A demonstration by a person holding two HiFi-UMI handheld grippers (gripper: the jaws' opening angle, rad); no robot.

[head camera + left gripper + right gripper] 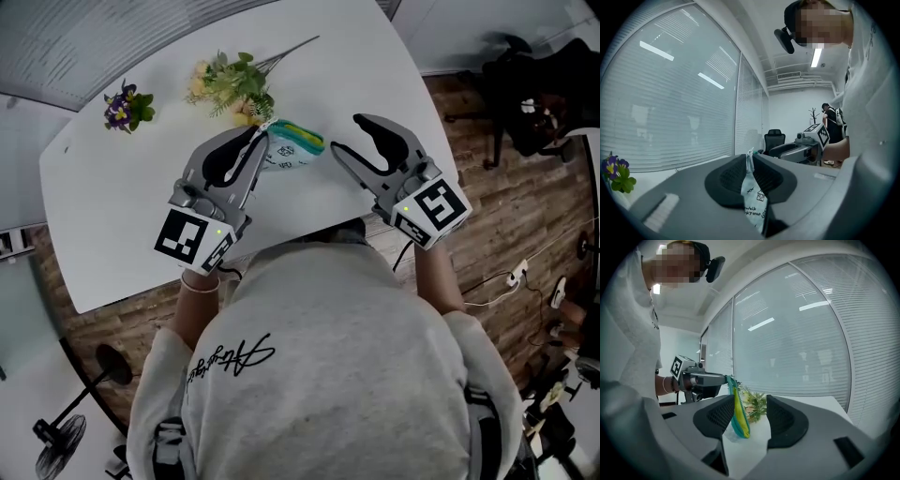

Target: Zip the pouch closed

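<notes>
- Two claws work over a white tabletop [131,216], and one pouch [296,146] is the item under inspection.
- Left claw [261,134]: closed on the pouch's upper edge. The left gripper view shows thin printed fabric pinched between the pads.
- Right claw [347,134]: jaws apart, gripping nothing. In the right gripper view the pouch's teal and yellow end sits in the gap, close to one pad but not pressed.
- Location: the pouch hangs from the left claw, between the two claws and clear of the tabletop. A green flower sprig [232,82] lies just beyond it, and a small purple bunch [123,107] lies well apart to the left.
- Handling, as judged: light, soft and limp. It sags from its single grip point and would fold rather than resist a pull.
- Hold points, as judged: keep the fabric end beside the zip track clamped, and take the slider tab with the free claw so the track stays taut.
- Not established: the slider tab cannot be made out, nor how far the zip is closed.
- Risk: the smooth fabric may slip from the pads under tension.
</notes>
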